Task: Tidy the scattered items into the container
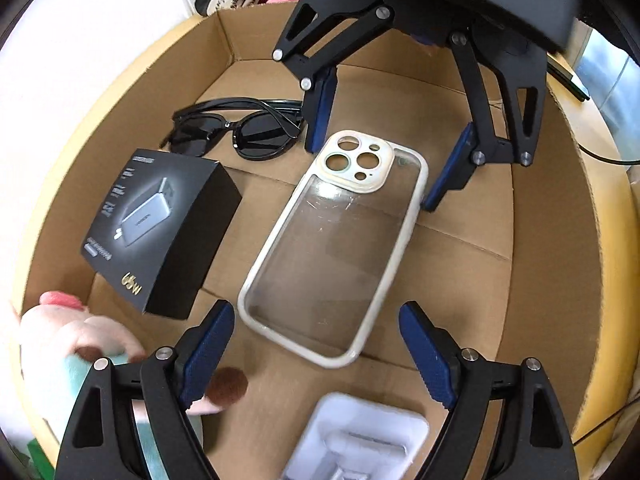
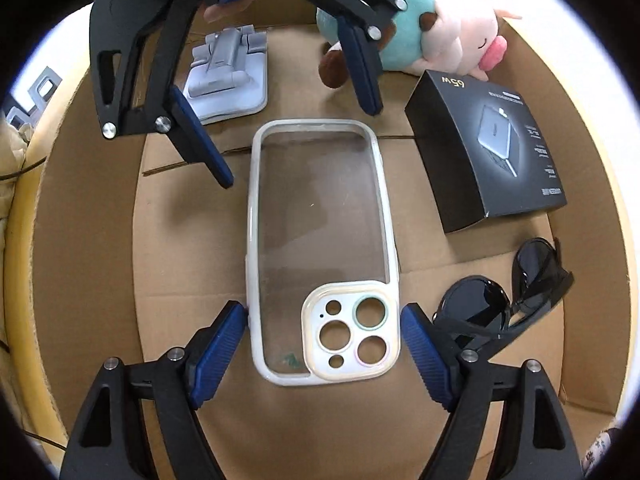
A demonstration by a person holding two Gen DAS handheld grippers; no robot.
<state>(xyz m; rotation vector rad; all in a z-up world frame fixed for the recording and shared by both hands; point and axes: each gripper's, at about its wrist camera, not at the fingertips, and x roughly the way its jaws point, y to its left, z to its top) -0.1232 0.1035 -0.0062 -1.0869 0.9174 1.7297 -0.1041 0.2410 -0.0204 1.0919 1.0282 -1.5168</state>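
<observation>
Both grippers are down inside the brown cardboard box [image 2: 92, 240], facing each other over one thing: the clear phone case with a cream rim and cream camera block [image 2: 320, 252], lying flat on the box floor, right in the middle.

Here is what matters. The case's long axis runs straight from one gripper to the other. In the right wrist view the camera-block end sits at the near edge, squarely between the blue pads [image 2: 218, 354] of the right gripper [image 2: 322, 354]. Those jaws stand apart, one pad just beside each long side of the rim; the left-hand pad looks as good as touching, though I would not call it a grip.

The left gripper [image 1: 316, 354] comes in from the plain end. Its jaws are apart too, and in its own view the near corner of the case lies between the pads, slightly skewed towards the left one. Nothing is clamped.

So the right gripper looks better lined up: it straddles the short width, and closing would pinch the case across it.

Round about, already in the box: black sunglasses [image 2: 508, 296] near the camera end, a black charger carton with a silver picture [image 2: 488, 148] alongside, a pale grey folding phone stand [image 2: 228, 80] and a pink and teal plush toy [image 2: 448, 36] at the far end.
</observation>
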